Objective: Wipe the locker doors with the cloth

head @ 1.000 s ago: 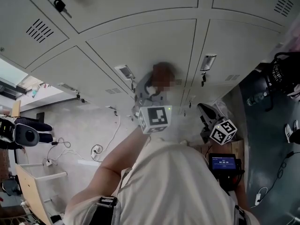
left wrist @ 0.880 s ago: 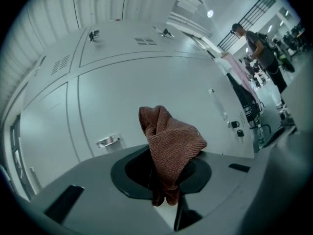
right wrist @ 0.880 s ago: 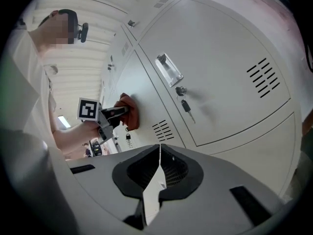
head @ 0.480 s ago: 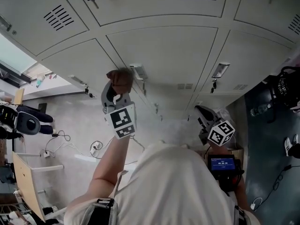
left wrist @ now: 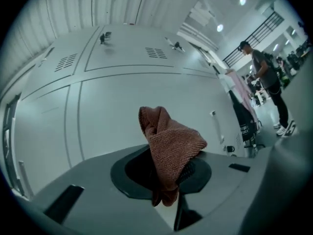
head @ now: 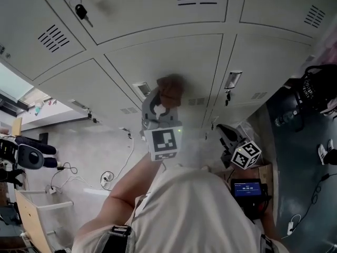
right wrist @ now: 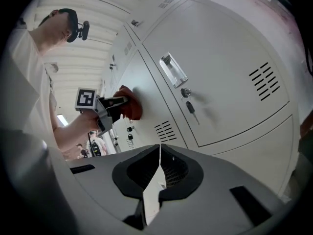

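A brown cloth (head: 169, 89) is bunched in my left gripper (head: 166, 97), which is shut on it and presses it against the middle grey locker door (head: 179, 62) near that door's handle. In the left gripper view the cloth (left wrist: 168, 143) rises from between the jaws, with the locker door (left wrist: 112, 111) close behind it. My right gripper (head: 225, 132) hangs lower, at the right, apart from the lockers. Its jaws (right wrist: 159, 166) are shut with nothing between them. From there I see the left gripper (right wrist: 111, 108) and the cloth (right wrist: 131, 109) on the door.
Keys (head: 82, 12) hang from locks on the upper doors, and a key (right wrist: 190, 106) hangs below the handle (right wrist: 173, 69) of the nearest door. A black bag (head: 317, 86) is at the right, a chair (head: 29, 154) and cables (head: 109, 167) on the floor at the left. A person (left wrist: 268, 80) stands far off.
My left gripper carried the cloth to the left across the door half a second ago and has now come back right, toward the door's middle. The right gripper has barely moved.
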A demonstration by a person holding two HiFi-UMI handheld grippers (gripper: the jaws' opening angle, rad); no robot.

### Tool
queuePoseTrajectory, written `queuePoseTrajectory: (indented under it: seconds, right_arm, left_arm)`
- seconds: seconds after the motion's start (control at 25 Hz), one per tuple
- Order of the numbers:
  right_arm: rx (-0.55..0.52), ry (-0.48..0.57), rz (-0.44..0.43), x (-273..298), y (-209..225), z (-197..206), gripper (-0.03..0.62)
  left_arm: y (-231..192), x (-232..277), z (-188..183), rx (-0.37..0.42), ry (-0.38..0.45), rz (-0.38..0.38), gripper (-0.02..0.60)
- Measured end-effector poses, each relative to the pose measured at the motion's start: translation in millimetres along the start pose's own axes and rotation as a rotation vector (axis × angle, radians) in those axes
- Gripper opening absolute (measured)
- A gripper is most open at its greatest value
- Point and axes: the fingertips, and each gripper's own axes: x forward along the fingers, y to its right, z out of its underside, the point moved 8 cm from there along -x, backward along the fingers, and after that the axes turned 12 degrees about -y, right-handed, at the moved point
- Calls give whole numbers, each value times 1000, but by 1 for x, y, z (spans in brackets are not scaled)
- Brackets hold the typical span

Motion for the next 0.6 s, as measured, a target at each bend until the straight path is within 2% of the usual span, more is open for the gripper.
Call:
queuePoseTrajectory:
  seconds: [0.2, 0.36, 0.48, 0.6]
  right_arm:
    - [24, 35, 56, -25, 7, 6, 18]
    - [28, 47, 79, -37, 11, 8, 18]
    - [27, 49, 82, -41, 14, 6, 18]
    - [28, 44, 71, -37, 16, 3, 18]
  left_arm:
    - [56, 27, -23, 66, 40, 136, 72]
    - [100, 45, -28, 121, 50, 203, 72]
    - [106, 46, -42, 110, 68, 228, 72]
    - [85, 38, -53, 46, 85, 212, 72]
